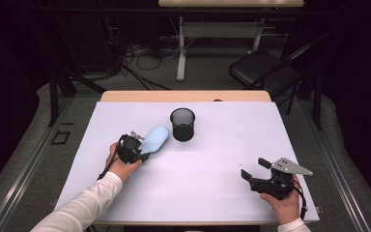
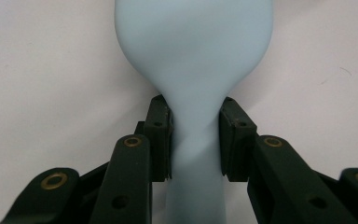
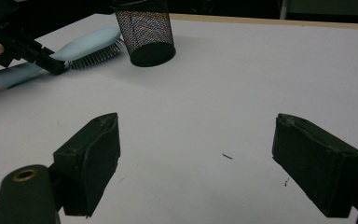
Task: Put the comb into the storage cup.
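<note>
**Mia:** What is the left gripper (image 1: 136, 151) holding?

**Sam:** A light blue hairbrush (image 1: 153, 139). The two jaws are squeezed on its thin neck, right where the handle meets the wide head. You can see that best in the left gripper view (image 2: 193, 140).

**Mia:** Where is the brush?

**Sam:** On the white table (image 1: 222, 183), just beside the black mesh cup (image 1: 182, 124).

**Mia:** Is it hard to carry?

**Sam:** I think not. It looks light, stiff and smooth, so it may slip. The neck seems a good spot, since the fat head can't slide through.

**Mia:** Which way does it point?

**Sam:** Its long line runs from the hand up and right, with the head toward the cup. The bristles (image 3: 95, 53) face sideways.

**Mia:** And the right gripper (image 1: 260, 169)?

**Sam:** It rests well apart, jaws wide, holding nothing.
</note>
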Action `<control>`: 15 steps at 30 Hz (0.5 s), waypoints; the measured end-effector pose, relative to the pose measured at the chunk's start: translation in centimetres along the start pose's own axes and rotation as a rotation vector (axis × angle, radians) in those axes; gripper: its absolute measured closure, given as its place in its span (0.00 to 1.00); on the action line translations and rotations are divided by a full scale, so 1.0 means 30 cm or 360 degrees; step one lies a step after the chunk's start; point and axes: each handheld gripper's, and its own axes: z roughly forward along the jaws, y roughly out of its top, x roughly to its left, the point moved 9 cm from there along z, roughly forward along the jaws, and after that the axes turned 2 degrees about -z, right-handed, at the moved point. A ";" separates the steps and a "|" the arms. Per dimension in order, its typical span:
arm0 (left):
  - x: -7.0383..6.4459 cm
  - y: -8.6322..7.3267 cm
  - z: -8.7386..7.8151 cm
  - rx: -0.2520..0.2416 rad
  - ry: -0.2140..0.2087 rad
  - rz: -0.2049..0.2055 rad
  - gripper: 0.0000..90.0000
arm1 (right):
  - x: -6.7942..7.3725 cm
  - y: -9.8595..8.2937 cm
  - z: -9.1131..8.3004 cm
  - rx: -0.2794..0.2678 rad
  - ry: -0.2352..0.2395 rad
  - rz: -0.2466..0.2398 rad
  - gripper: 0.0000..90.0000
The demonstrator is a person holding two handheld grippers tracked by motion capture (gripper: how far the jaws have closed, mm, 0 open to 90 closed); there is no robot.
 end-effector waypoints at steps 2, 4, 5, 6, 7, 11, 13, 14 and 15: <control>0.000 0.000 0.000 0.0001 -0.0002 0.0000 0.77 | 0.000 0.000 0.000 0.0001 0.0000 0.0000 0.17; -0.001 -0.001 -0.002 0.0000 -0.0009 -0.0004 0.77 | 0.000 0.000 0.001 0.0001 0.0000 -0.0001 0.17; -0.001 -0.001 -0.003 0.0000 -0.0011 -0.0004 0.77 | 0.000 0.000 0.001 0.0001 -0.0001 -0.0001 0.17; -0.001 -0.001 -0.003 0.0000 -0.0011 -0.0004 0.77 | 0.000 0.000 0.001 0.0000 0.0000 0.0000 0.17; -0.002 -0.002 -0.004 0.0002 -0.0019 -0.0012 0.77 | 0.000 0.000 0.001 0.0000 -0.0001 0.0000 0.17; 0.001 -0.005 -0.007 -0.0008 -0.0028 -0.0025 0.77 | -0.001 -0.001 0.001 0.0002 -0.0002 0.0002 0.17; 0.003 -0.006 -0.016 -0.0021 -0.0041 -0.0039 0.77 | -0.001 -0.001 0.001 0.0001 -0.0001 0.0003 0.17; 0.003 -0.006 -0.016 -0.0021 -0.0041 -0.0039 0.77 | -0.001 -0.001 0.001 0.0001 -0.0001 0.0003 0.17; 0.004 -0.005 -0.021 -0.0030 -0.0043 -0.0045 0.77 | 0.000 -0.001 0.001 0.0002 0.0000 0.0003 0.17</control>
